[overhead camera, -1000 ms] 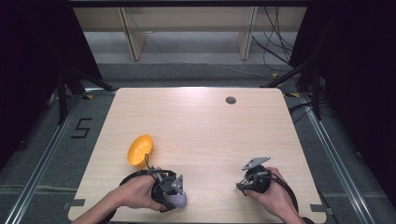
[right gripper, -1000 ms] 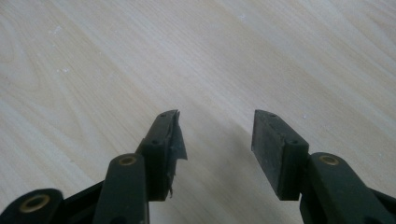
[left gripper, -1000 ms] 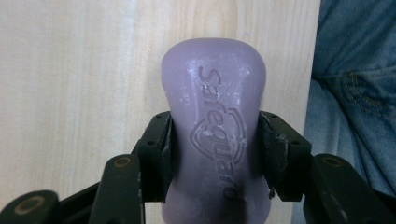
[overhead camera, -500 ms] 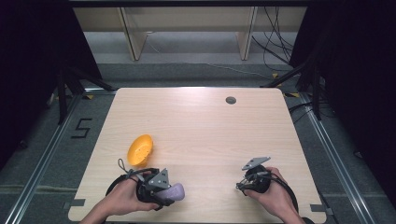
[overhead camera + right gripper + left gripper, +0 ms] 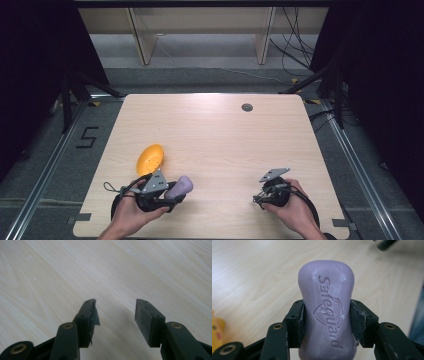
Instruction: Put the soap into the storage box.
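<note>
Left tool (image 5: 327, 322): clamped on the waist of a purple soap bar (image 5: 326, 307) stamped "Safeguard"; over the last second it has swung to point right, with the soap now jutting toward the middle of the surface (image 5: 220, 135).
Right tool (image 5: 115, 312): jaws parted, empty, unmoved near the front right.
Orange dish (image 5: 149, 158): lying just behind the left tool, place unchanged.

Soap bar (image 5: 327, 312): pale purple, whitish scuffs, embossed "Safeguard" lettering over a shield outline. Left claw (image 5: 327, 322) and right claw (image 5: 116, 315): black, brass-coloured rivets. Table (image 5: 220, 135): light wood, fine grain streaks, one dark round spot (image 5: 247, 107) near the far edge. Dish (image 5: 150, 158): orange-yellow. Floor (image 5: 45, 150): grey, black "5" mark (image 5: 87, 137).
</note>
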